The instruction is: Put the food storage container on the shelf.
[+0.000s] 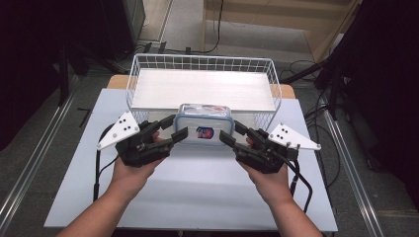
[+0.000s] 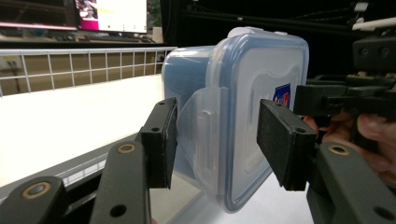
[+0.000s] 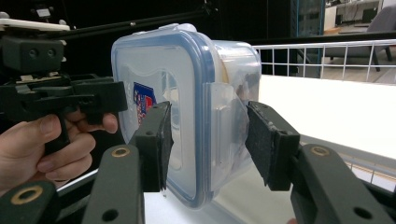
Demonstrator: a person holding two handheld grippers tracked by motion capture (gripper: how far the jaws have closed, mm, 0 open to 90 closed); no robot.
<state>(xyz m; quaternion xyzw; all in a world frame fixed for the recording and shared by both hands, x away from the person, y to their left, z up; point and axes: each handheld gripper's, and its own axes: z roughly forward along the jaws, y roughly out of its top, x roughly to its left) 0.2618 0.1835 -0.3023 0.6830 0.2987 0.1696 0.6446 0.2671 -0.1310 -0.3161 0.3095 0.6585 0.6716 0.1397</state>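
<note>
Black grippers [image 1: 170, 133] with brass-ringed screws, grey dotted plates [image 1: 118, 129], black cables [image 1: 97, 170].

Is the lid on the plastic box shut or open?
Shut. The blue-rimmed lid sits flat on the plastic box, and the side clip is folded down against it.

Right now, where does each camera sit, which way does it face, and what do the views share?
High view: above the person's side of the table, looking forward and down at the wire basket; both forearms, the left gripper and the right gripper show.
Left gripper view: rides on the left gripper, looking along its jaws at one end of the box; the other hand shows.
Right gripper view: rides on the right gripper, facing the box's opposite end; the other hand shows.
Shared: the box and basket.
</note>
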